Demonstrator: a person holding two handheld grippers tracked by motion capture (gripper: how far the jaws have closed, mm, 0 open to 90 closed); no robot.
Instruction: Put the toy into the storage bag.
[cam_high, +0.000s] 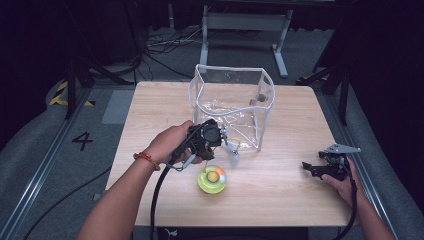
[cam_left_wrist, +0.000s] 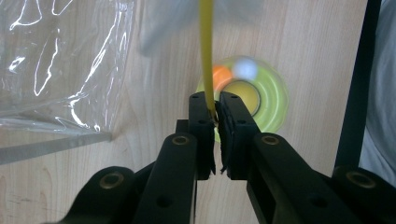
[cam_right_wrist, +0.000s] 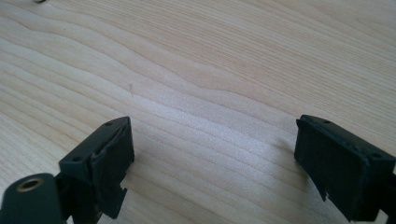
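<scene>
My left gripper (cam_high: 226, 144) hovers over the wooden table (cam_high: 155, 110), just in front of a clear plastic bag (cam_high: 232, 102). In the left gripper view its jaws (cam_left_wrist: 215, 100) are shut on a thin yellow stick (cam_left_wrist: 206, 46), which ends in a blurred whitish tuft (cam_left_wrist: 161, 23). That tuft (cam_high: 233, 156) hangs just right of the gripper. Below it lies a round yellow-green toy (cam_high: 212, 179) with an orange and a white ball in it (cam_left_wrist: 261, 93). My right gripper (cam_high: 307, 166) rests low near the table's right edge, open, with bare wood between its jaws (cam_right_wrist: 212, 140).
The clear bag (cam_left_wrist: 56, 60) stands upright with its top open at the table's far middle. Black cables trail off the front edge from both grippers. Dark stands and a grey frame (cam_high: 245, 25) are on the floor beyond the table.
</scene>
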